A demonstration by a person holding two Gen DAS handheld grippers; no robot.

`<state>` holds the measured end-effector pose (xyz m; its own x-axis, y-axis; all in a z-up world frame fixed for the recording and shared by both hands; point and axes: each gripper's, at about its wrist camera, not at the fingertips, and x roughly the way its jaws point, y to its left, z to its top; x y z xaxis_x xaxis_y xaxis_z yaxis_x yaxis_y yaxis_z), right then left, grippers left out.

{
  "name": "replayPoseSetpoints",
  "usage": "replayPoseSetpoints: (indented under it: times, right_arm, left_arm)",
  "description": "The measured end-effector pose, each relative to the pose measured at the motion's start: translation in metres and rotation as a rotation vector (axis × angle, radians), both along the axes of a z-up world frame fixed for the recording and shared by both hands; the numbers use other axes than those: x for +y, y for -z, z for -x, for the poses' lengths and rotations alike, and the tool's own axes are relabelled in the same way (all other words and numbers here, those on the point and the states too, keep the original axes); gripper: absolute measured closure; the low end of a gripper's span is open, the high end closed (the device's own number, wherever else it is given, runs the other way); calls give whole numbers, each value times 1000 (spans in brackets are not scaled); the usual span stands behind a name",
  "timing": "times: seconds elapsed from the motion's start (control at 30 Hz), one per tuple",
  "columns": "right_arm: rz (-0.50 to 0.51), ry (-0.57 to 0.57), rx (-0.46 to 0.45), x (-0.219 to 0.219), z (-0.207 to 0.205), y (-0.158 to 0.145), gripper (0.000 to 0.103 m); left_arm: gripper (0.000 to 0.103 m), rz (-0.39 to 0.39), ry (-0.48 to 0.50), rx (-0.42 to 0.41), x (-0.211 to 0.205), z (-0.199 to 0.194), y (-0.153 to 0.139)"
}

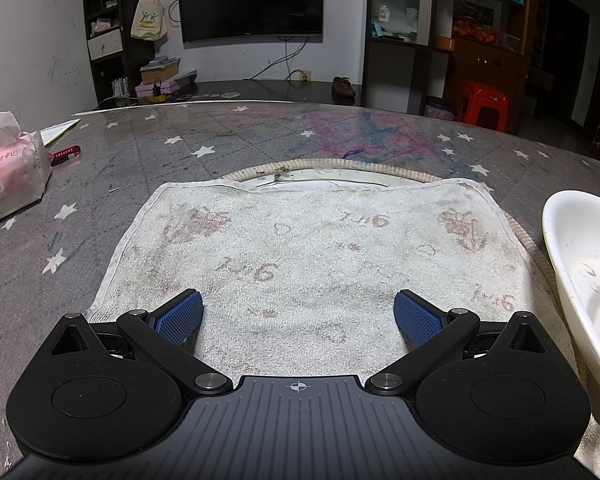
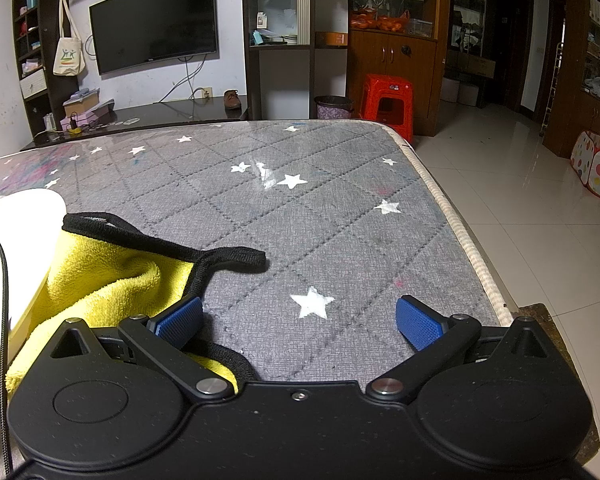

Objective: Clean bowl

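Left tool (image 1: 299,314) was open, blue pads (image 1: 180,316) wide apart, nothing between them, hovering over the near part of a white towel (image 1: 300,248). Towel lay flat on the worktop (image 1: 160,168), faded red prints on it, stained. Its far edge covered part of a round plate-like thing (image 1: 320,178) with dirt specks on the rim; cannot tell what it is.

Bowl (image 1: 580,264), white, sat at the right edge of the left view, just beside the towel, smears inside. In the right view the bowl (image 2: 16,248) showed at the left edge, touching a yellow cloth (image 2: 100,280).

Right tool (image 2: 299,318) also open, pads (image 2: 418,322) spread, gripping nothing, over bare worktop (image 2: 300,220). Its left pad was just beside the cloth's black trim (image 2: 160,242); cannot tell if it touched. Cloth was bunched up, near left, partly under the tool body. A black cable (image 2: 2,300) ran along the left edge across the bowl.

Worktop cover was grey, quilted, with white stars, pink and blue scribbles far left. Tissue pack (image 1: 8,184) at far left, red pen (image 1: 65,155) beside it. TV (image 1: 252,0) on the far wall, red stool (image 2: 388,104) on the floor beyond the worktop.
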<state>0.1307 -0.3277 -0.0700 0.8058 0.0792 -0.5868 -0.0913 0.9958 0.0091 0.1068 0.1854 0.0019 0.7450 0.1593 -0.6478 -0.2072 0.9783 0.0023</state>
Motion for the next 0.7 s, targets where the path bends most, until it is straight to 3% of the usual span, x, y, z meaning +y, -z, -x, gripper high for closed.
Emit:
replayPoseSetpoints:
  times: [0.7]
  right_arm:
    - [0,0,0,0,0,0,0]
  left_arm:
    - [0,0,0,0,0,1,1]
